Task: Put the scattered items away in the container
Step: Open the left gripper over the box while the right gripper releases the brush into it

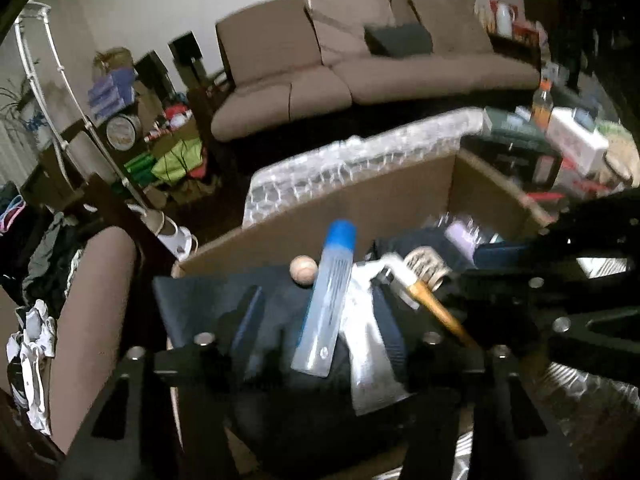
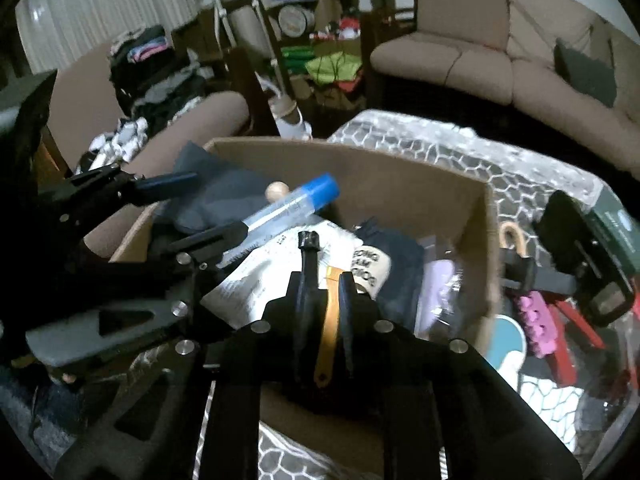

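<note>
The open cardboard box (image 1: 360, 208) (image 2: 400, 184) holds dark cloth, a white pouch (image 2: 256, 280), a small wooden ball (image 1: 304, 270) (image 2: 277, 191) and a lettered cylinder (image 2: 370, 268). A clear tube with a blue cap (image 1: 330, 292) (image 2: 288, 206) lies slanted over the contents. My left gripper (image 1: 324, 312) (image 2: 214, 206) hangs over the box, open, fingers wide on either side of the tube; the tube's lower end is at one finger. My right gripper (image 2: 328, 258) (image 1: 452, 292) is shut on a wooden-handled brush (image 2: 328, 320) (image 1: 432, 304) above the box.
Bubble wrap (image 2: 520, 168) (image 1: 360, 152) covers the table around the box. To the right of the box lie a pink item (image 2: 534, 316), a black strap, a teal disc (image 2: 508, 340) and a green box (image 2: 616, 224). A sofa (image 1: 360, 60) stands behind, a padded armrest (image 1: 96, 300) on the left.
</note>
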{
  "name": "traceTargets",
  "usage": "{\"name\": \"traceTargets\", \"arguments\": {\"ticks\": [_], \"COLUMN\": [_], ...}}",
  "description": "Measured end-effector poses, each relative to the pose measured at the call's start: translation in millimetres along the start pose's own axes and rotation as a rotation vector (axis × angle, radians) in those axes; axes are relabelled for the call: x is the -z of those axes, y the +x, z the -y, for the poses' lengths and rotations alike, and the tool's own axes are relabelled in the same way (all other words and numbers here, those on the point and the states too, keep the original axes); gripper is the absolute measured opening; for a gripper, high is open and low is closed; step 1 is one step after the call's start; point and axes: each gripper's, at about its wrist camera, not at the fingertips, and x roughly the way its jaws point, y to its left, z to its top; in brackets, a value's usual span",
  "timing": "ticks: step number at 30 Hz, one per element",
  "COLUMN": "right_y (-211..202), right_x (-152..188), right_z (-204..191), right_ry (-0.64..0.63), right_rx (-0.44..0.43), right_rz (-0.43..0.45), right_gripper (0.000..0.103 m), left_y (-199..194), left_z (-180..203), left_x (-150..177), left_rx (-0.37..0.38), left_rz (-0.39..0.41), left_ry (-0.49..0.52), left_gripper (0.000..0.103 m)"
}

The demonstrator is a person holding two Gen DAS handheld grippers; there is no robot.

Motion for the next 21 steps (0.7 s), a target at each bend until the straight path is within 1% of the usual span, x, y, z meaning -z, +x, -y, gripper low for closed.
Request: {"name": "traceTargets", "arguments": {"ticks": [2, 3, 5, 7, 8, 9, 11, 13, 15, 17, 21], "right_y": [-21, -36, -58, -79, -86, -92, -104, -116, -129, -141, -165], "right_x": [3, 7, 15, 28, 35, 42, 56, 70, 85, 99, 127], "right_z": [6, 10, 13, 19, 23, 26, 33, 39, 46, 53, 66], "right_ry": [0.009, 0.013, 0.007, -0.011, -0.001, 0.010, 0.033, 0.056, 0.079, 0.102, 0.148], "right_rx": [-0.007, 0.005, 0.049, 0.103, 0.110, 0.116, 0.127, 0.139, 0.150, 0.161, 0.184], "right_rz": [0.042, 0.083, 0.152, 0.206, 0.210, 0.212, 0.217, 0.221, 0.226, 0.230, 0.239], "right_gripper": [0.020, 0.023, 0.031, 0.038, 0.039, 0.042, 0.045, 0.054, 0.055, 0.055, 0.056], "left_y": [-14, -21, -33, -45, -51, -55, -61, -64, -67, -72, -84], "left_z": [1, 2, 5, 12, 15, 18, 22, 26, 31, 39, 51], "left_x": [-3, -4, -5, -3, -2, -1, 2, 5, 7, 9, 20], "left_rx": [0.024, 0.049, 0.084, 0.078, 0.074, 0.075, 0.089, 0.121, 0.148, 0.152, 0.150], "left_rz": [0.033, 0.045, 0.070, 0.111, 0.133, 0.154, 0.171, 0.169, 0.167, 0.166, 0.195], "left_ry": [-0.022, -0.033, -0.050, -0.060, -0.066, -0.075, -0.104, -0.131, -0.150, -0.146, -0.144], "left_gripper": [0.072, 0.072, 0.073, 0.081, 0.087, 0.090, 0.092, 0.095, 0.096, 0.096, 0.097]}}
